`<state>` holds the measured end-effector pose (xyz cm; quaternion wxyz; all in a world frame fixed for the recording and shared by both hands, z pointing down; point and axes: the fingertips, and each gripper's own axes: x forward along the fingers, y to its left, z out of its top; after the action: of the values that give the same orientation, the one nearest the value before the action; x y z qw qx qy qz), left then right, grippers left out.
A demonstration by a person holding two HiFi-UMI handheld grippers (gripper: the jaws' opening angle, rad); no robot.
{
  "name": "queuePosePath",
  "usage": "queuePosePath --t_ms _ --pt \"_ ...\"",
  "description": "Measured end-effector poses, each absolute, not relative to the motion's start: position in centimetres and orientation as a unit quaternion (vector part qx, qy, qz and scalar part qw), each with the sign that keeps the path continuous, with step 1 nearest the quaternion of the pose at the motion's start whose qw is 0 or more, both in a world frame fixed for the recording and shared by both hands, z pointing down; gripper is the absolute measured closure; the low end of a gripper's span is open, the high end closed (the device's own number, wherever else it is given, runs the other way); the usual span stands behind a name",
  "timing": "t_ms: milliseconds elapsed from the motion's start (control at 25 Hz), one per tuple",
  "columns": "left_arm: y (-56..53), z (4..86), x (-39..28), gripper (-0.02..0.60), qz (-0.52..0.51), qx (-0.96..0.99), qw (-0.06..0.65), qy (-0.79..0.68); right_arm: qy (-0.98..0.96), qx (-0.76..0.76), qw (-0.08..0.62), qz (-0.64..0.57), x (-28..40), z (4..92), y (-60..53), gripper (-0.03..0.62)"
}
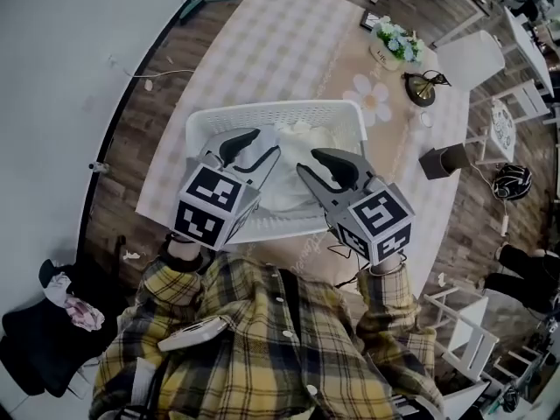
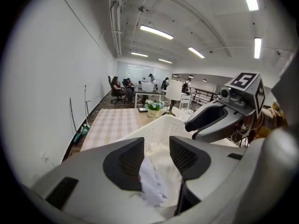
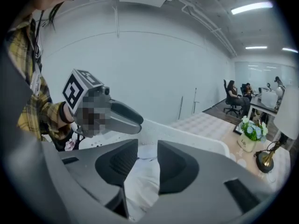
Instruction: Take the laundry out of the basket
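The left gripper (image 1: pixel 267 141) and right gripper (image 1: pixel 306 161) are hovering over the white laundry basket (image 1: pixel 262 110) at the bench's (image 1: pixel 289 33) near edge. Both are standing with jaws apart, unclamped, with pale laundry (image 1: pixel 302 136) lying between them in the basket. Beyond the far rim, open bench is showing.

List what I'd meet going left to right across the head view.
Dark clothes pile on the floor → left gripper → right gripper → dark box at the table edge → helmet on the floor.
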<state>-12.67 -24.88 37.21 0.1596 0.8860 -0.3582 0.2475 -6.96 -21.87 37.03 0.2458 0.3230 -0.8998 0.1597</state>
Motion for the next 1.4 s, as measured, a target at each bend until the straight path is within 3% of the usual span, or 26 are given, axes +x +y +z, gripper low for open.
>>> queuePosePath --t_ms 160,360,520,880,1400 --pt "-25.0 40.0 -12.7 0.334 0.295 0.873 0.175 -0.346 -0.900 0.294 0.278 0.163 -7.4 38.8 -21.3 0.370" --pt "-25.7 42.1 -12.0 0.251 0.314 0.867 0.204 -0.329 -0.897 0.266 0.319 0.153 -7.6 40.2 -21.7 0.353" --pt "-26.1 43.7 -11.9 0.186 0.323 0.857 0.237 -0.325 -0.895 0.244 0.336 0.160 -8.2 41.6 -21.5 0.297" --pt "-32.6 46.8 -9.7 0.163 0.352 0.826 0.294 -0.327 -0.875 0.181 0.417 0.167 -7.4 44.9 -26.3 0.233" --pt "-32.1 53.3 -10.7 0.161 0.413 0.788 0.320 -0.326 -0.833 0.163 0.506 0.152 -6.5 52.3 -26.4 0.215"
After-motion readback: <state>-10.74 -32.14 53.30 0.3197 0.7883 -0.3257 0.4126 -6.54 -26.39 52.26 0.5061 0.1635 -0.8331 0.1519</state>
